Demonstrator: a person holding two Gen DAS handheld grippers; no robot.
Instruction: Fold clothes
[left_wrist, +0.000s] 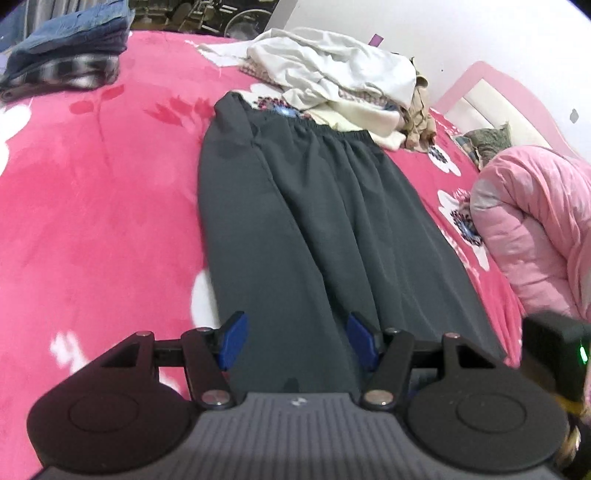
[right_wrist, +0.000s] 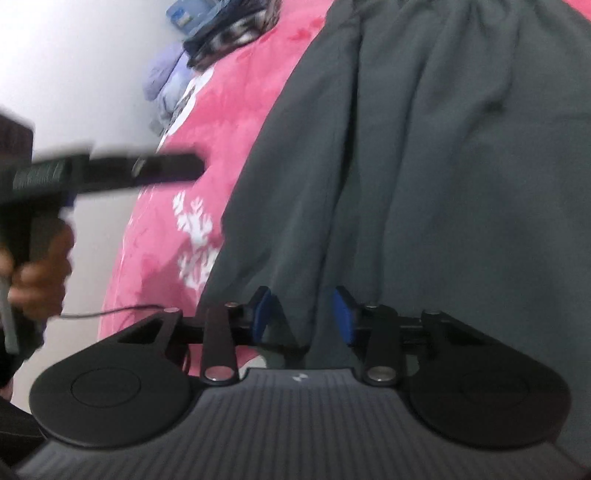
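The left gripper (left_wrist: 293, 341) hangs over the leg end of a pair of dark grey trousers (left_wrist: 295, 221), its blue pads (left_wrist: 232, 341) standing well apart with nothing pinched between them; the cloth lies flat beneath the gap. The right gripper (right_wrist: 303, 317) is at the same end of the trousers (right_wrist: 424, 166), its blue pads (right_wrist: 263, 309) set closer together, with a ridge of grey fabric rising between them; whether the pads actually press on that fold cannot be told through the blur. In the right wrist view a person's hand (right_wrist: 37, 273) grips the handle of the other gripper, left of the trousers. The trousers lie spread lengthwise on a pink floral blanket (left_wrist: 92, 221), legs nearest and elastic waistband farthest. To the right of the trousers sits a rolled pink quilt (left_wrist: 535, 229). Just beyond the waistband, touching it, is a heap of white and cream clothes (left_wrist: 332, 74). Far to the left of the waistband rests a stack of folded clothes (left_wrist: 66, 48), denim on top.
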